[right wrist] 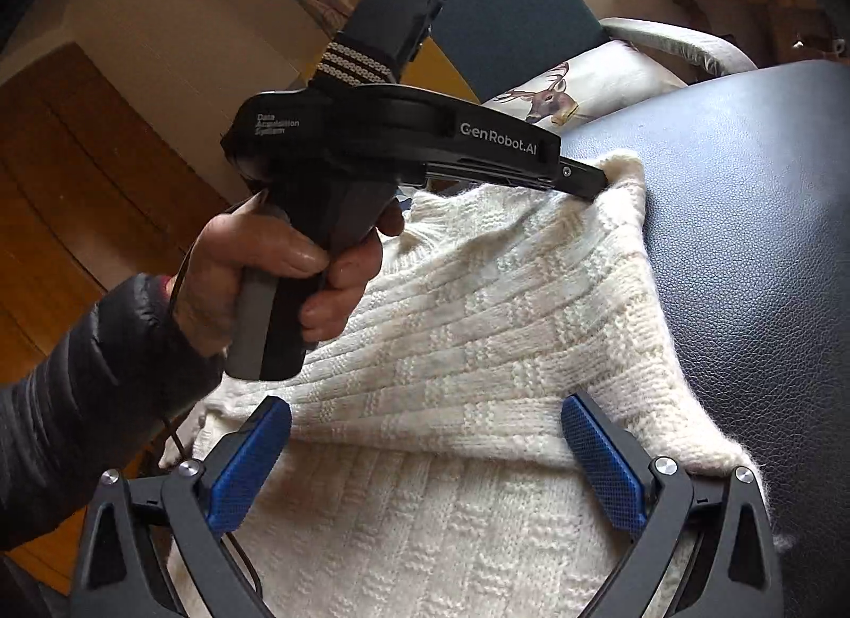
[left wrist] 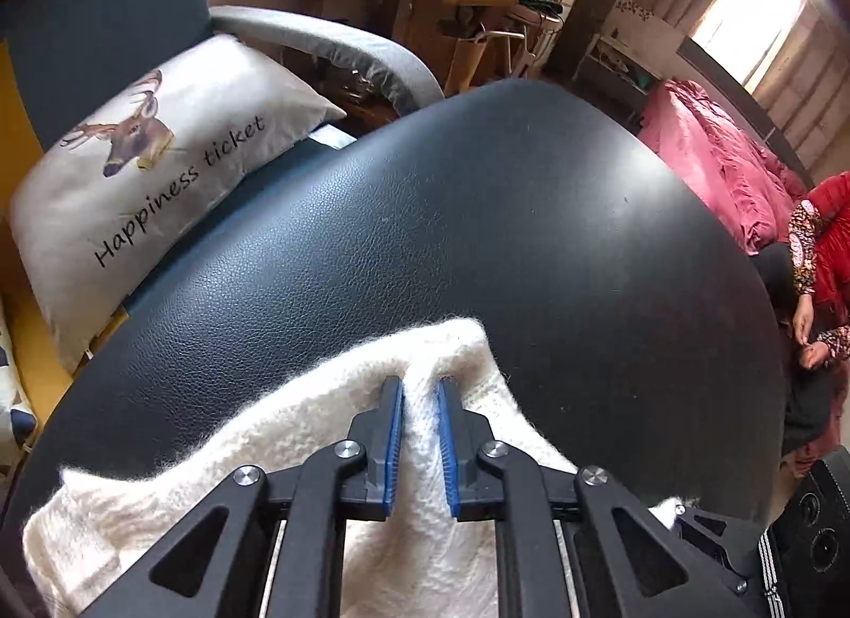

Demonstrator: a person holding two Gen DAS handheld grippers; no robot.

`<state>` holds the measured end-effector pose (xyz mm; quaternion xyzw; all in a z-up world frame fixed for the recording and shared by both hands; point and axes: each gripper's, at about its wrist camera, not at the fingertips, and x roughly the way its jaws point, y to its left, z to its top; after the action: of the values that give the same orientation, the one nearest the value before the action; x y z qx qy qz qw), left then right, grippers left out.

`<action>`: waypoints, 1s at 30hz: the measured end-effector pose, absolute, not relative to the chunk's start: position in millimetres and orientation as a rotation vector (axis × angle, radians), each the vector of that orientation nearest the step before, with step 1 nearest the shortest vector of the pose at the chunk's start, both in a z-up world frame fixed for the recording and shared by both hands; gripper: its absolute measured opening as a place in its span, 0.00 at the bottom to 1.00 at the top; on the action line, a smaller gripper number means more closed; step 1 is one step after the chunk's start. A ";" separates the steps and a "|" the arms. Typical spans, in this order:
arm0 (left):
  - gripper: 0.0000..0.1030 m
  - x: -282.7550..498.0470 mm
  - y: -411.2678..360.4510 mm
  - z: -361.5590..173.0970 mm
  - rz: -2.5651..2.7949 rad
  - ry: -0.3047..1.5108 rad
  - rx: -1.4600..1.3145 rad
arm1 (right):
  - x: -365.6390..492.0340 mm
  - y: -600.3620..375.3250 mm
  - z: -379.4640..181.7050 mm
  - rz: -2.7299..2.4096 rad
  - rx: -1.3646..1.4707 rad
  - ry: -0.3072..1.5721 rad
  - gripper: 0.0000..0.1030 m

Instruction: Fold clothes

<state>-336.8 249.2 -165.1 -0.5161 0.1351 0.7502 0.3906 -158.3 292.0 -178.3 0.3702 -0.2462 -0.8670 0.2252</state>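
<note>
Cream knit sweater (right wrist: 451, 331) lies on the black leather tabletop (left wrist: 478, 225), one part folded over the rest. The left hand-held gripper (left wrist: 419, 395) pinches a raised fold at its far corner. The right hand-held gripper (right wrist: 425, 426) hovers spread wide above the folded edge.

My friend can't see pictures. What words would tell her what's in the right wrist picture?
A hand holds the left claw shut on a corner of a fluffy white knitted sweater, folded over on a black table. The right claw hangs open just above the sweater, with a deer pillow behind.
</note>
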 end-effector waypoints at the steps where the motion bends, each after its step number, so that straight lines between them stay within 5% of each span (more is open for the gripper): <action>1: 0.14 -337.8 242.2 -160.5 1.903 0.283 -1.323 | -158.1 292.0 -178.3 -2.391 1.020 -0.680 1.00; 7: 0.14 -325.1 179.5 -133.7 1.898 -0.014 -1.308 | -161.0 292.0 -177.1 -2.388 1.022 -0.679 1.00; 13: 0.10 -311.6 196.8 -169.0 1.854 0.168 -1.403 | -162.1 292.3 -176.8 -2.388 1.025 -0.677 1.00; 20: 0.04 -297.4 182.6 -163.2 2.023 0.128 -1.338 | -163.3 291.1 -177.1 -2.400 1.037 -0.654 1.00; 30: 0.10 -254.0 61.3 -132.4 2.208 -0.195 -1.276 | -163.7 293.2 -176.5 -2.396 1.045 -0.641 1.00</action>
<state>-254.0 61.3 -132.4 -0.4779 -0.0731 0.8267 0.2877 -163.7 293.2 -176.5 0.3786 -0.2322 -0.8678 0.2231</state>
